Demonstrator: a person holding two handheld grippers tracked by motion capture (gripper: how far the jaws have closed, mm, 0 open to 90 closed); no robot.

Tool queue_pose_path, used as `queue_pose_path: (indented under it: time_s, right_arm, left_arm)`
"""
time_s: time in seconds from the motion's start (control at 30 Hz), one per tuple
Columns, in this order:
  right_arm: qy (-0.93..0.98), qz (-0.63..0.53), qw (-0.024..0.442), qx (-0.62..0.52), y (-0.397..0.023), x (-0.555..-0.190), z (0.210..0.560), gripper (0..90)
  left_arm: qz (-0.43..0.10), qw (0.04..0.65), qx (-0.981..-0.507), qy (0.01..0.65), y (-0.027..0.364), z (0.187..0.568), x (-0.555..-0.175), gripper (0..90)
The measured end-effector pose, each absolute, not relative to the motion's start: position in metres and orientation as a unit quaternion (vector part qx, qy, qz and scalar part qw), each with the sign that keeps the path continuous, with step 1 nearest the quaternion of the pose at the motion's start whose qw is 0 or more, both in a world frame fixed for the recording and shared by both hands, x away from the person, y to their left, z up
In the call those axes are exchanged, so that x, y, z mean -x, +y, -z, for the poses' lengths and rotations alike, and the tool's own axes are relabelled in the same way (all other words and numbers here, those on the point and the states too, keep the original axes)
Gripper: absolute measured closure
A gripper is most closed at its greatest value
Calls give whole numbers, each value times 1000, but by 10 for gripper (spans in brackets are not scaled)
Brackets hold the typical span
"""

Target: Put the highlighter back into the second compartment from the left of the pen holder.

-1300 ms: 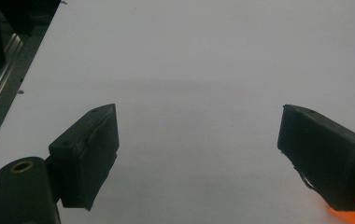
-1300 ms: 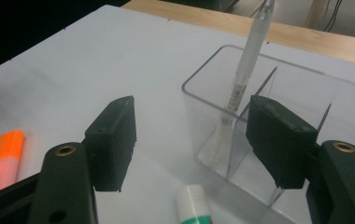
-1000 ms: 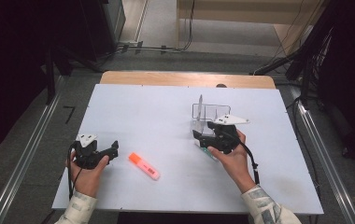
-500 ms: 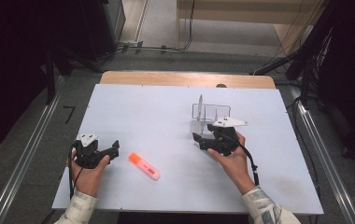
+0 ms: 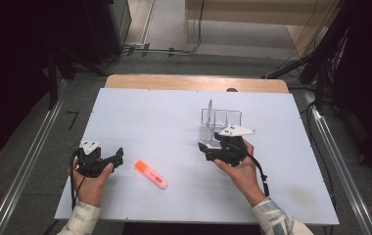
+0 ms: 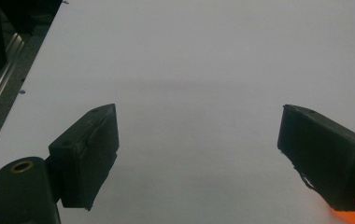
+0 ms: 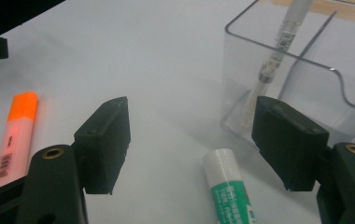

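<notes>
An orange highlighter lies on the white table between the hands; it also shows in the right gripper view. My left gripper rests to its left, open and empty. My right gripper sits just in front of a clear plastic holder. Its jaws have just been opening and stand wide. A green-and-white glue stick lies on the table between them, and the pads do not touch it. A white pen leans inside the holder.
A wooden strip borders the table's far edge. Metal rails run along the floor on both sides. Dark equipment and cables stand beyond the table. Wide bare table surface lies at the back left.
The right hand has shifted only slightly in front of the holder. The left hand and the highlighter have stayed where they were.
</notes>
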State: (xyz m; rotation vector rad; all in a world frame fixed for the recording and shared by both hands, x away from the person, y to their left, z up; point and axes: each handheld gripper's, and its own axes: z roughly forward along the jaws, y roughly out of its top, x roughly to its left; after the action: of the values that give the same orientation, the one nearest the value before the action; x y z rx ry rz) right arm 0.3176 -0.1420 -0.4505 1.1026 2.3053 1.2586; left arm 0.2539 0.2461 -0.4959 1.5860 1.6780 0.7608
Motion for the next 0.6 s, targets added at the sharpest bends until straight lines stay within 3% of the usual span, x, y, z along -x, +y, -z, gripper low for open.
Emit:
queue_pose_path:
  time_s: [0.6]
  right_arm:
    - [828, -427, 126, -342, -107, -301, 463, 259]
  left_arm:
    - [-294, 347, -611, 648, 247, 496, -255, 127]
